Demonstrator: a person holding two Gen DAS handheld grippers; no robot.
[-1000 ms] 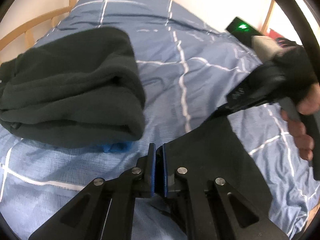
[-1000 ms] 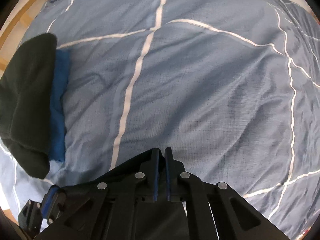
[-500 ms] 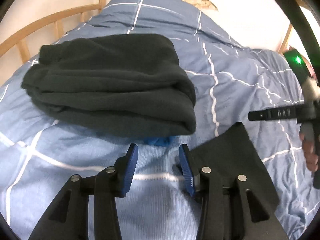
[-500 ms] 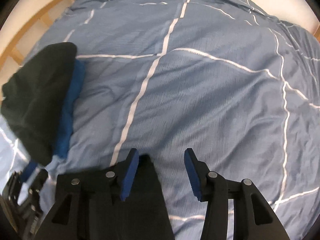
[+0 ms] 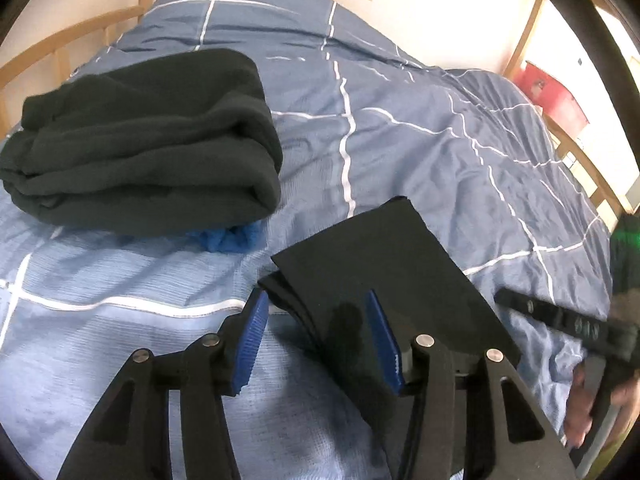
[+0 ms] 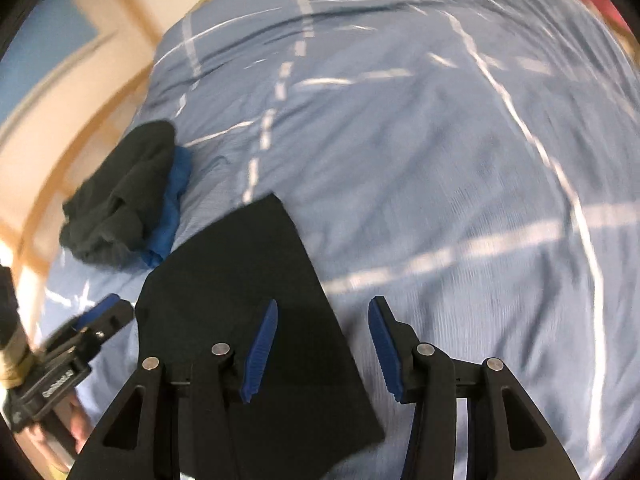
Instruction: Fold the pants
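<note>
The black pants (image 5: 384, 264) lie folded in a flat stack on the blue checked bedspread (image 5: 400, 120). They also show in the right wrist view (image 6: 248, 280). My left gripper (image 5: 316, 336) is open and empty, over the near left edge of the pants. My right gripper (image 6: 324, 352) is open and empty, over the near right edge of the pants. The right gripper's body shows at the right in the left wrist view (image 5: 560, 324). The left gripper shows at the lower left in the right wrist view (image 6: 80, 340).
A folded dark green fleece garment (image 5: 140, 140) lies on a blue cloth (image 5: 228, 238) at the left of the bed; both show in the right wrist view, fleece (image 6: 120, 196). A wooden bed frame (image 5: 72, 40) runs along the left and a red box (image 5: 556, 96) stands at far right.
Both grippers were shut on the black pants a second ago. They have opened, let go and drawn back and up. The pants now lie flat on the bed.
</note>
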